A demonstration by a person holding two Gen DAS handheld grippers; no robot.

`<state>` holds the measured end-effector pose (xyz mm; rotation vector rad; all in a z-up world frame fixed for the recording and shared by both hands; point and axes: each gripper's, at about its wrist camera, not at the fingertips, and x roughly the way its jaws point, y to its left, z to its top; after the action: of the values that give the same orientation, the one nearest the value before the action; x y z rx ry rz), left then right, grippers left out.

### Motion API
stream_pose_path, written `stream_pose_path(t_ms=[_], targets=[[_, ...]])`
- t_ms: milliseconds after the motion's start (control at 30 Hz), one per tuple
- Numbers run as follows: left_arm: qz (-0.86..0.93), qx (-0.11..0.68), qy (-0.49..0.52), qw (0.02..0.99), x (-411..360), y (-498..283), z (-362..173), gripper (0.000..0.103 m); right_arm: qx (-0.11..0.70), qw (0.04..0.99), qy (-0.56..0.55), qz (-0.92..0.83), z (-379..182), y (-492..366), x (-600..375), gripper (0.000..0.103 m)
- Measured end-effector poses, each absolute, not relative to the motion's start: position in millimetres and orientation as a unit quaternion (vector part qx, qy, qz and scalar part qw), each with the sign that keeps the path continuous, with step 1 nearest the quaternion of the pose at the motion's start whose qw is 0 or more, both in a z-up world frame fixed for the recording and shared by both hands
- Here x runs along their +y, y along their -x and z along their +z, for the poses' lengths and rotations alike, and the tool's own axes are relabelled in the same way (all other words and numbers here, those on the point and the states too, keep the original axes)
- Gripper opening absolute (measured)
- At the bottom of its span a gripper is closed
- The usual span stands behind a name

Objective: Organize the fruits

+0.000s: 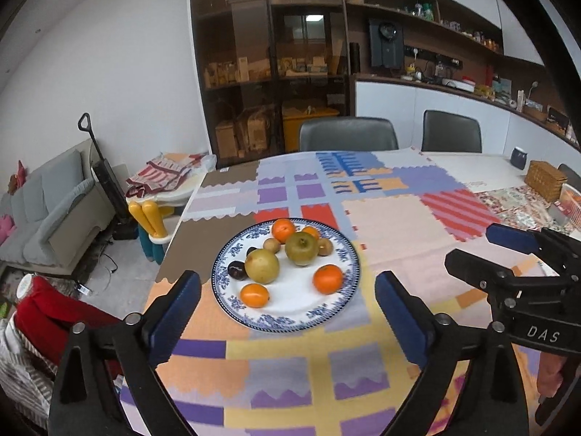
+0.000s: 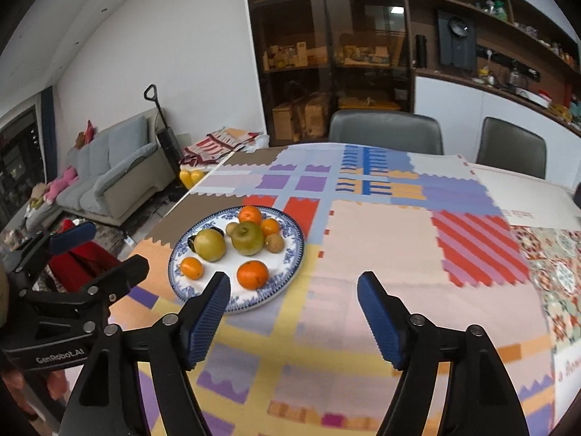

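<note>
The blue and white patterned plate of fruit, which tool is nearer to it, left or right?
Left, narrowly. The left tool is open with its pads straddling the blue and white patterned plate at its near rim. The right tool is open too, centred right of the plate over the patchwork tablecloth.

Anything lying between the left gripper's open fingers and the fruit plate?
Nothing: in the left wrist view only bare patchwork tablecloth separates the left gripper from the plate.

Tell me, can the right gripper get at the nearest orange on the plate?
Probably yes. The right gripper is open and empty, and the orange sits alone near the plate's front rim, with nothing between them.
</note>
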<state>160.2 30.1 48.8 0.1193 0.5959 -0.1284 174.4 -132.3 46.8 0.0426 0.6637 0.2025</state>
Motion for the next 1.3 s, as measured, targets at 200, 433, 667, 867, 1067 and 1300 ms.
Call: stream_pose_path(t_ms=[200,433,667,867,1067,1300], targets=[[-0.064,0.277,-0.059,0.957,22.2,-119.8,59.9,0.103,0.302,0.950,-0.014,0.075,63.4,-129.8,-143.9,0.083],[-0.063,0.270,-0.052,0.959,15.5,-86.8,65.5,0.103,0.289,0.956,-0.006,0.058,69.8,-88.4,-153.9,0.087],[-0.066,0.270,-0.054,0.959,8.5,-61.6,65.7,0.103,0.284,0.958,-0.011,0.045,70.1,-58.2,-162.4,0.088],[-0.056,0.262,-0.058,0.962,5.7,-47.1,65.5,0.103,0.281,0.959,-0.015,0.039,68.0,-41.8,-167.4,0.088],[-0.057,0.254,-0.065,0.963,2.9,-42.9,68.4,0.103,0.279,0.960,-0.016,0.035,68.8,-32.4,-170.1,0.088],[-0.056,0.252,-0.065,0.964,2.2,-41.7,68.9,0.103,0.277,0.960,-0.015,0.031,70.9,-29.1,-170.1,0.088]])
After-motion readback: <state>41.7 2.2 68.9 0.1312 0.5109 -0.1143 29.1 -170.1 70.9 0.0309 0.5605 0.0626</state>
